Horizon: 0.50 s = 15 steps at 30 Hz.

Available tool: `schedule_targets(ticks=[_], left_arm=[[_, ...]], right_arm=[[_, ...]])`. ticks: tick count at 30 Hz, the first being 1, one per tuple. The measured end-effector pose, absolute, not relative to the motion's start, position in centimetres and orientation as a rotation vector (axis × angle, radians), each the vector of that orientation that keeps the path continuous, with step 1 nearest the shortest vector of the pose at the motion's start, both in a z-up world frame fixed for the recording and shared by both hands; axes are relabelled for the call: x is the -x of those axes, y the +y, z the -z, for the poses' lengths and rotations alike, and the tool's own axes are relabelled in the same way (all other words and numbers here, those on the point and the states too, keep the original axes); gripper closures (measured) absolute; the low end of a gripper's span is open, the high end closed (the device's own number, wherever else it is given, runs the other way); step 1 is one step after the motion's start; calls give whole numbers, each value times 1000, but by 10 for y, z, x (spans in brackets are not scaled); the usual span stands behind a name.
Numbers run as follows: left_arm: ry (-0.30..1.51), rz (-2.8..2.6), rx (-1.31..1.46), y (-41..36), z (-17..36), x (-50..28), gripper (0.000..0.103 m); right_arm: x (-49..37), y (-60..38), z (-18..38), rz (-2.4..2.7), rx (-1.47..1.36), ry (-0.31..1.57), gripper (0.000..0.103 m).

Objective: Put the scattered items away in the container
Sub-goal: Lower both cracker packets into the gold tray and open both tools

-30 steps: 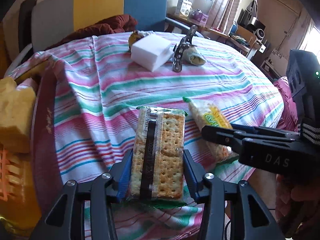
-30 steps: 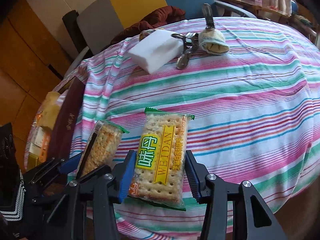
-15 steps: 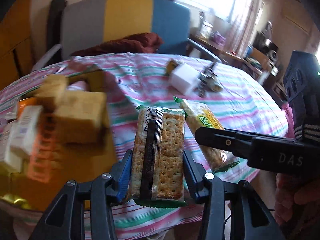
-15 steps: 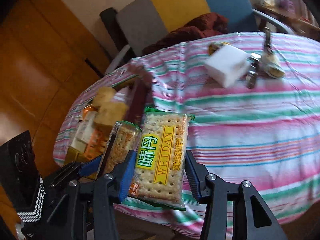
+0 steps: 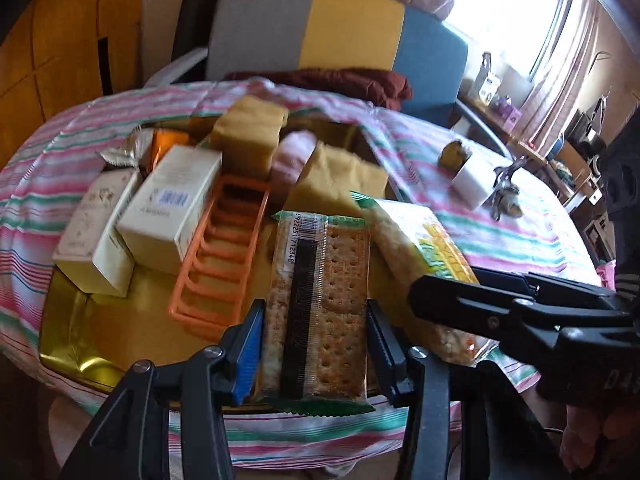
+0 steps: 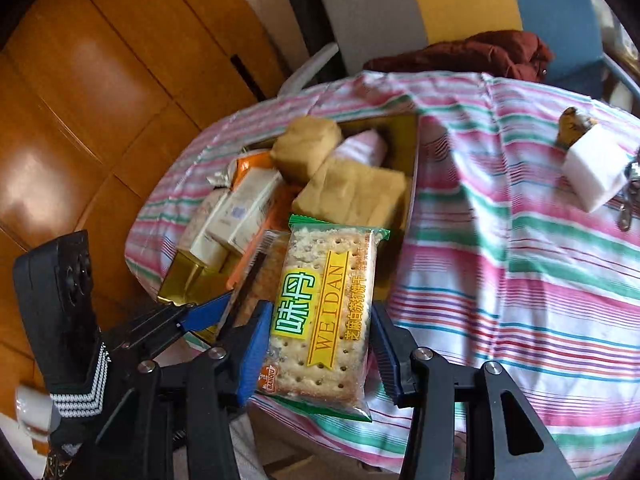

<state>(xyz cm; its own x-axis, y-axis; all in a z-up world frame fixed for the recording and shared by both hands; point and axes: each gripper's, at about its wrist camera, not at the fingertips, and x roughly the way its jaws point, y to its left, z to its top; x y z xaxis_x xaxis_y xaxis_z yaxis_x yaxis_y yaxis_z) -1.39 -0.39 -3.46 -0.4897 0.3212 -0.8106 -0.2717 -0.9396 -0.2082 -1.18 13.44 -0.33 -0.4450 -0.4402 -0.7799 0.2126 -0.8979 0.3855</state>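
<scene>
Two gripped cracker packs (image 5: 320,304) (image 6: 326,312), seemingly above gold container (image 5: 72,344).

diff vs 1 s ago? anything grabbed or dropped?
Both grippers swung left, from over the bare tablecloth to over the gold tray. Nothing grabbed or dropped: left gripper still clamps its cracker pack, right gripper still clamps the yellow-label cracker pack.

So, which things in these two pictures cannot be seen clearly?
- Gold tray floor: both views, covered by boxes, sponges and the two cracker packs.
- Metal tool beside the white block: left view too small; right view cut by the edge.
- Left pack's front label: faces away.
</scene>
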Motion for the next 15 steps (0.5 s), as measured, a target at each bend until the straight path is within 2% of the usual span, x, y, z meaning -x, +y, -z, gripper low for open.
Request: schedule_targets(ticks=[2,7,11,14,15], left_arm=[[-68,-2439,1376,-3,39,20,54],[-16,-2432,1456,0,52,27,46],[-63,-2444,1424,-10,47,19,44],[-105,-2456,1383,-23,39,12,44],[-99,-2464,1381,-25,37,11,45]], right_arm=[[16,128,9,2370,-1402,-294,53],[19,130,9,2398,-1394,-292,46],[5,138,-6,2470,-1304,-231,43],[-6,140,-13,2501,-1266,-116,53],[-8,139,-14,2498,-1265,-90,59]])
